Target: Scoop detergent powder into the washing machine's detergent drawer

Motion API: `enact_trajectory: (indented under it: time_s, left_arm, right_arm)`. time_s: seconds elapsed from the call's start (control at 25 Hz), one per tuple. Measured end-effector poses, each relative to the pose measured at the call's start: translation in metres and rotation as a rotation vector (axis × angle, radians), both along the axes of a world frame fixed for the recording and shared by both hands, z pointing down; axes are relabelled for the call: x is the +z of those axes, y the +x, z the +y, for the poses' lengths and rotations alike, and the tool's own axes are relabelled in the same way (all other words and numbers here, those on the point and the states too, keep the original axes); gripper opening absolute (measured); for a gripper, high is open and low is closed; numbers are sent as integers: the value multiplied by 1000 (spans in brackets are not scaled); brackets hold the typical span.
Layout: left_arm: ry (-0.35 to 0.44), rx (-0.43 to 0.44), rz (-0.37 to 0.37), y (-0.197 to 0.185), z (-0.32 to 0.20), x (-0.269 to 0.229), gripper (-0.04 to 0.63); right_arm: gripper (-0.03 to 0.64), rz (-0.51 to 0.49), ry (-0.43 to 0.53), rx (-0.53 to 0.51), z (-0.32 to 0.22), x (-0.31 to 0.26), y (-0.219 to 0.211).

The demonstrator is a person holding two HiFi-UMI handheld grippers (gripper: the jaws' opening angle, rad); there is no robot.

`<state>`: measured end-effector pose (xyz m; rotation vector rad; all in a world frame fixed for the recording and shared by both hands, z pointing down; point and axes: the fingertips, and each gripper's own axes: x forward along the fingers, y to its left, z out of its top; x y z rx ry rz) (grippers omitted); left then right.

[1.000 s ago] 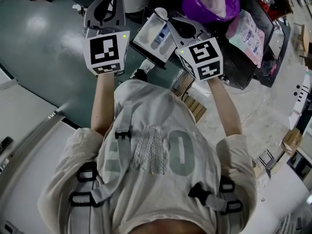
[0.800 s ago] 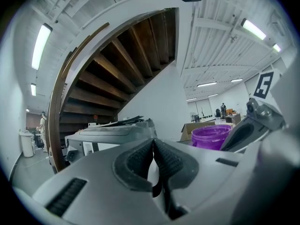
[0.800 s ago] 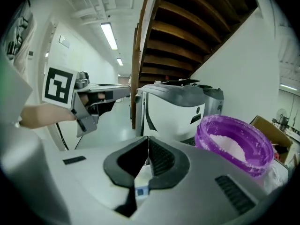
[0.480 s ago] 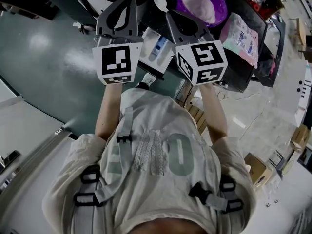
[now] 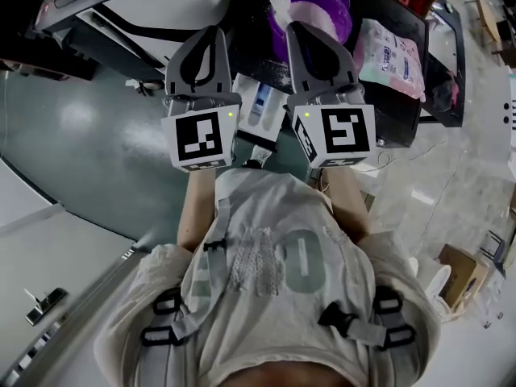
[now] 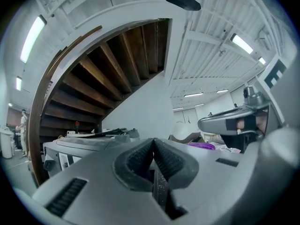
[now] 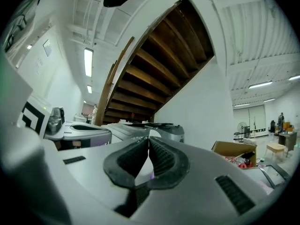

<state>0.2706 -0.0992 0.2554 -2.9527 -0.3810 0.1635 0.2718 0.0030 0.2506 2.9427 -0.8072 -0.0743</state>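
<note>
A dark table (image 5: 403, 111) is seen at the upper right of the head view. A purple bowl (image 5: 345, 24) of pale powder is set at its left edge, and a detergent bag (image 5: 391, 51) is laid just beside the bowl, nearer the table's right edge. A washing machine (image 5: 161, 2) is placed to the left of the table, on a grey-green floor (image 5: 97, 135). Its detergent drawer (image 5: 258, 103) is pulled out and is seen between the two grippers. In the gripper views a staircase (image 7: 154, 74) with a dark wooden underside is shown against white walls, with strip lights (image 6: 32, 39) on the ceiling and a cardboard box (image 7: 234, 149) to the right.

The jaws of the left gripper (image 5: 211, 37) are pressed together, and nothing is held between them. The right gripper (image 5: 294, 29) is clamped on the handle of a white scoop (image 5: 280, 1), whose head is seen at the bowl's left rim.

Compared with one second ago, both grippers are raised and pointed further from the person. The scoop was then seen over the drawer, well apart from the bowl. Half a second ago it was left of the bowl, and it is now brought to the rim. The left gripper's jaws are pressed together as before.
</note>
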Motion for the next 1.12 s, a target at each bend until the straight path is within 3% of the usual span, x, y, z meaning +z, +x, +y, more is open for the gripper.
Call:
enact_trajectory:
  time_s: [0.36,1.12]
  left_arm:
    - [-14,29,2,-1,10,-7,21]
    - [-15,35,15,-6,12,-12,21]
  right_arm:
    - [11,21,90,122,37,-2,-8]
    - [11,25,97,143,43,0,-16]
